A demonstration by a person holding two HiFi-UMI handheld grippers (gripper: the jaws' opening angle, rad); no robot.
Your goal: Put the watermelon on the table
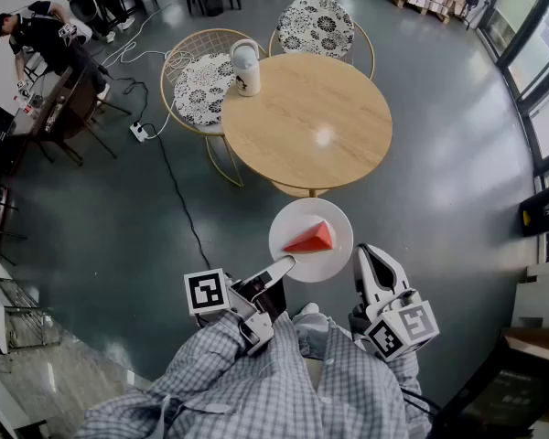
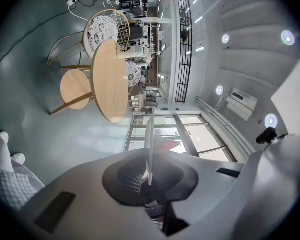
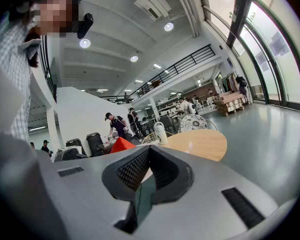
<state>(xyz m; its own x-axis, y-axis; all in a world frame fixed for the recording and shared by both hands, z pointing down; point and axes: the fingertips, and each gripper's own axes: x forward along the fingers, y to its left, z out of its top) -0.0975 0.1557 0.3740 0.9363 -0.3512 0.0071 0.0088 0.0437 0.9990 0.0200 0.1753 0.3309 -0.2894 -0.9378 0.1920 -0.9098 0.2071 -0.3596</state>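
Red triangular watermelon slice [image 1: 311, 238] sits on round white plate [image 1: 297, 218]; left tongs [image 1: 282, 265] clenched on plate's rim. Empty right tongs [image 1: 373, 256] closed, just beside plate.

Open-plan office atrium, lounge corner. Polished grey concrete floor [image 1: 119, 245], tall glass window wall [image 3: 270, 49], black-railed mezzanine [image 3: 175, 69]. Round light-wood table [image 1: 306, 122], gold wire chairs with patterned cushions [image 1: 318, 26].
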